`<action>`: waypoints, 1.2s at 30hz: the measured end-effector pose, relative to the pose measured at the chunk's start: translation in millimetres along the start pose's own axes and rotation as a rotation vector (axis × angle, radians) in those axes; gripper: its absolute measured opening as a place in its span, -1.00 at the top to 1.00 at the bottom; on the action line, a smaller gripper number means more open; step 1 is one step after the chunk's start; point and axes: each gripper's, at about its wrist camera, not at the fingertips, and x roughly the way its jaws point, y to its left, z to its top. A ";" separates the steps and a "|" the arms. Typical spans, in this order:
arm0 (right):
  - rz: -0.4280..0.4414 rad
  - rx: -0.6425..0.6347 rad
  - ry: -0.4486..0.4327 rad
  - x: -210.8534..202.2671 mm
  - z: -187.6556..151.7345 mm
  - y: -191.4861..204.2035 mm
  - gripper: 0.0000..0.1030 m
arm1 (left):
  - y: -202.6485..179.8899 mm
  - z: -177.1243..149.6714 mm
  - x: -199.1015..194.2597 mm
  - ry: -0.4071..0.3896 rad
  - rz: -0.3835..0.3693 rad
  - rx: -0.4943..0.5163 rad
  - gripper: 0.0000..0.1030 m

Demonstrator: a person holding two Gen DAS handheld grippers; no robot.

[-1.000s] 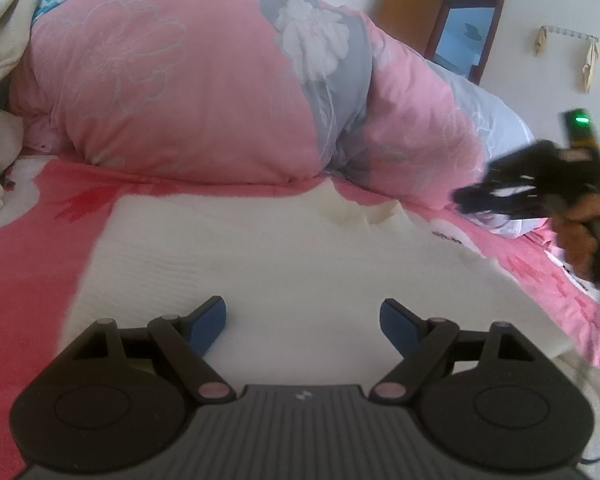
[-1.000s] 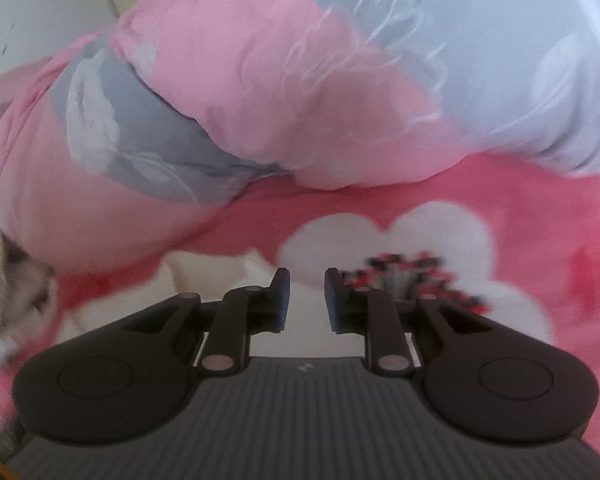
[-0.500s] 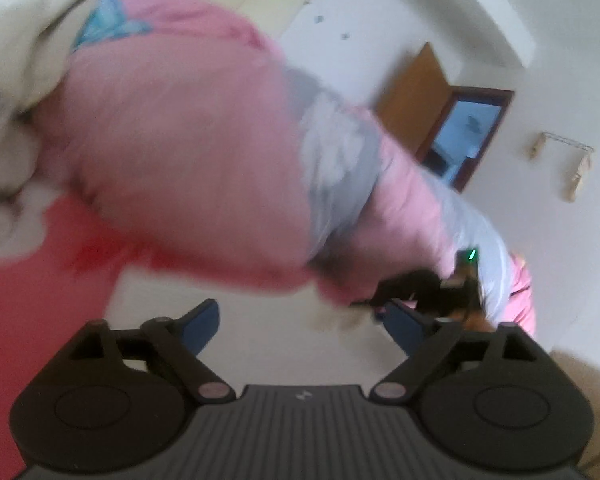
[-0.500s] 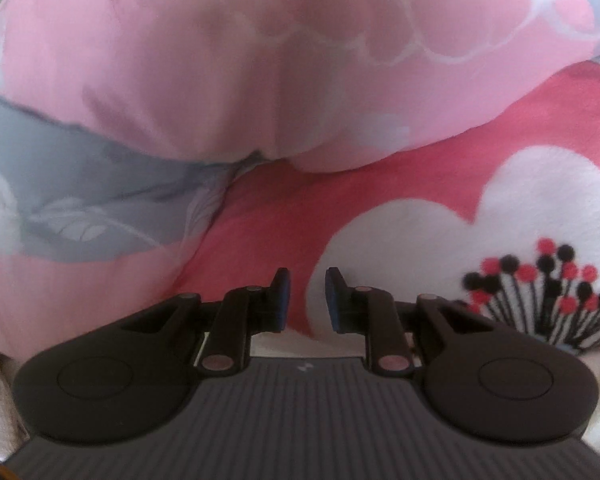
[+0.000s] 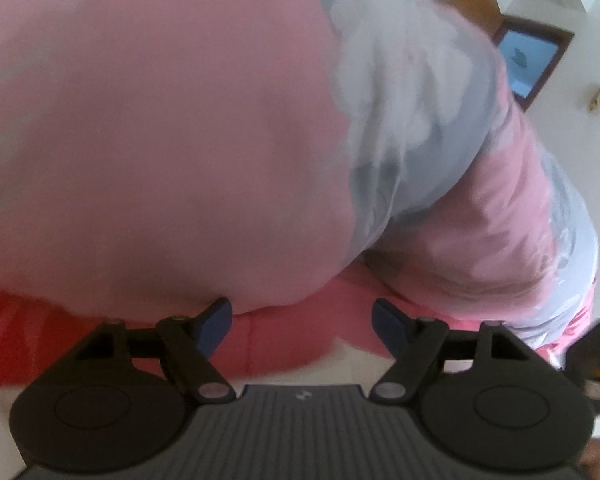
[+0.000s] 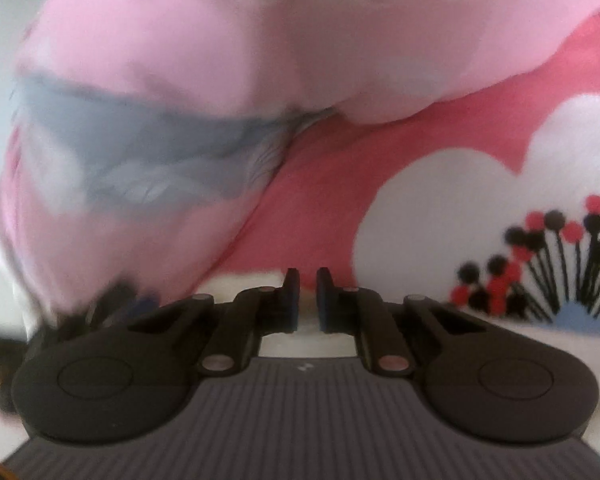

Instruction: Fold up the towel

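Between my right gripper's (image 6: 308, 300) nearly closed jaws sits soft, limp towel (image 6: 306, 338) edge, grip unconfirmed; left gripper (image 5: 300, 322) jaws spread, empty.

We count two grippers: the left gripper (image 5: 302, 318) with two blue-padded fingers spread wide, and the right gripper (image 6: 308, 300) with two fingers drawn near together. Beyond them we see one pink-and-grey quilt (image 5: 172, 128), and under that quilt one pink flowered bedsheet (image 6: 400, 160). Beside the quilt, one white towel (image 6: 236, 282) shows.
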 end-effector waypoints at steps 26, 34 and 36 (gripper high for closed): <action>-0.039 -0.408 -0.166 -55.9 -8.9 45.6 0.87 | -29.3 -42.6 22.7 0.144 -0.003 0.361 -0.50; -0.094 -0.182 -0.031 25.4 41.1 26.6 0.86 | -19.1 -42.0 12.0 0.113 -0.049 0.334 -0.50; -0.065 -0.164 0.024 38.5 39.2 23.8 0.86 | -9.6 -36.0 8.8 0.084 -0.069 0.277 -0.50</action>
